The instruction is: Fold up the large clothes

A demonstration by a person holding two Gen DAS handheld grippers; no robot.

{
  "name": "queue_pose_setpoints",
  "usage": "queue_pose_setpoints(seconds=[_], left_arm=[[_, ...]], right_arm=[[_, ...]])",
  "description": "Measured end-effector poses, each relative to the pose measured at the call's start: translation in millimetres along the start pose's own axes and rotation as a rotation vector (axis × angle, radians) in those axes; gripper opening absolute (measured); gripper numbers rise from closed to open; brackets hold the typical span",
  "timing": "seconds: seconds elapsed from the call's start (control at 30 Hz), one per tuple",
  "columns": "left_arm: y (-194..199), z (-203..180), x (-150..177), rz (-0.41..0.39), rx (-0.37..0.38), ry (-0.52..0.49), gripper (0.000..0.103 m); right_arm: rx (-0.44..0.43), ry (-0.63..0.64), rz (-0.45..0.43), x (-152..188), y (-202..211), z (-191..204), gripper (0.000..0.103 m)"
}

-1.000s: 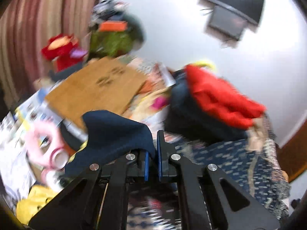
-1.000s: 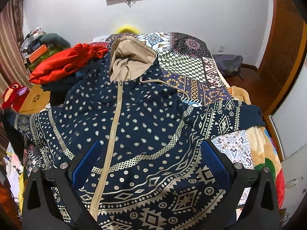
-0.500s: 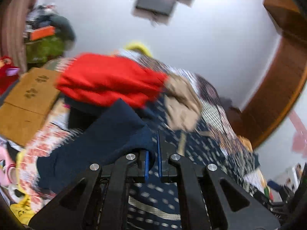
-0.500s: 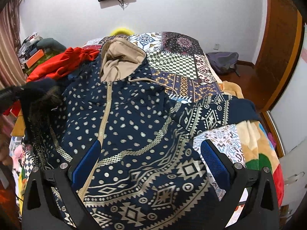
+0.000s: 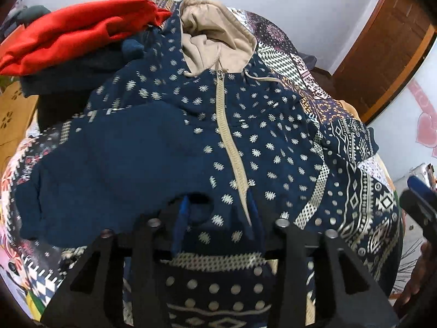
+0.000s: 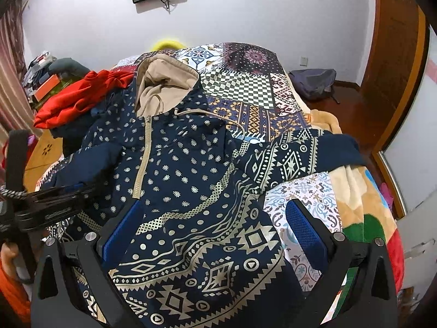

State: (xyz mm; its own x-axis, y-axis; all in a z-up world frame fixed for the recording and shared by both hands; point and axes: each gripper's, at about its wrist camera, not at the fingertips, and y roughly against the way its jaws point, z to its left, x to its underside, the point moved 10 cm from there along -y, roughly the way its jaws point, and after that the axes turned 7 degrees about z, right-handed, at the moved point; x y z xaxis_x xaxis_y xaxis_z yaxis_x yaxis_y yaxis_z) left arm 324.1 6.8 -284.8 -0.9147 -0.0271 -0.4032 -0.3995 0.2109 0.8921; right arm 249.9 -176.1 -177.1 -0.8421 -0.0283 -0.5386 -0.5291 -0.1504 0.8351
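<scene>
A navy hoodie point(image 5: 273, 142) with pale dots, a beige zip and a beige hood point(image 5: 215, 41) lies face up on the bed. One sleeve point(image 5: 123, 158) is folded across its chest, showing plain navy. Its cuff point(image 5: 200, 210) sits between the blue pads of my left gripper point(image 5: 218, 218), whose jaws are opening and not pressing on it. From the right wrist view that left gripper point(image 6: 79, 191) is low on the left, over the folded sleeve point(image 6: 90, 161). My right gripper point(image 6: 213, 232) hangs wide open above the patterned hem. The other sleeve point(image 6: 295, 158) lies stretched out to the right.
A red garment point(image 5: 76, 35) tops a pile of dark clothes at the hoodie's left shoulder. A patchwork bedspread point(image 6: 240, 87) covers the bed, with a cardboard box point(image 6: 46, 150) beside it. A backpack point(image 6: 314, 82) lies on the floor by the wooden door point(image 6: 393, 63).
My left gripper swung in from the bedside over the hoodie, carrying the sleeve across the chest, and its jaws have parted. The right gripper stayed nearly still and open.
</scene>
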Motion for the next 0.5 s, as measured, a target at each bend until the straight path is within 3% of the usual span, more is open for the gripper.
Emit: queue_pose_setpoints(seconds=[0.2, 0.3, 0.4, 0.5], left_arm=[[54, 31, -8, -0.136, -0.025, 0.062, 0.06], [91, 57, -11, -0.228, -0.072, 0.081, 0.067], [113, 82, -10, -0.281, -0.107, 0.097, 0.075], [134, 111, 1, -0.316, -0.144, 0.125, 0.081]], right_arm=[[0.035, 0.099, -0.019, -17, 4, 28, 0.103], [0.047, 0.171, -0.055, -32, 11, 51, 0.103], [0.041, 0.256, -0.078, -45, 15, 85, 0.103], [-0.023, 0.366, -0.089, -49, 20, 134, 0.103]])
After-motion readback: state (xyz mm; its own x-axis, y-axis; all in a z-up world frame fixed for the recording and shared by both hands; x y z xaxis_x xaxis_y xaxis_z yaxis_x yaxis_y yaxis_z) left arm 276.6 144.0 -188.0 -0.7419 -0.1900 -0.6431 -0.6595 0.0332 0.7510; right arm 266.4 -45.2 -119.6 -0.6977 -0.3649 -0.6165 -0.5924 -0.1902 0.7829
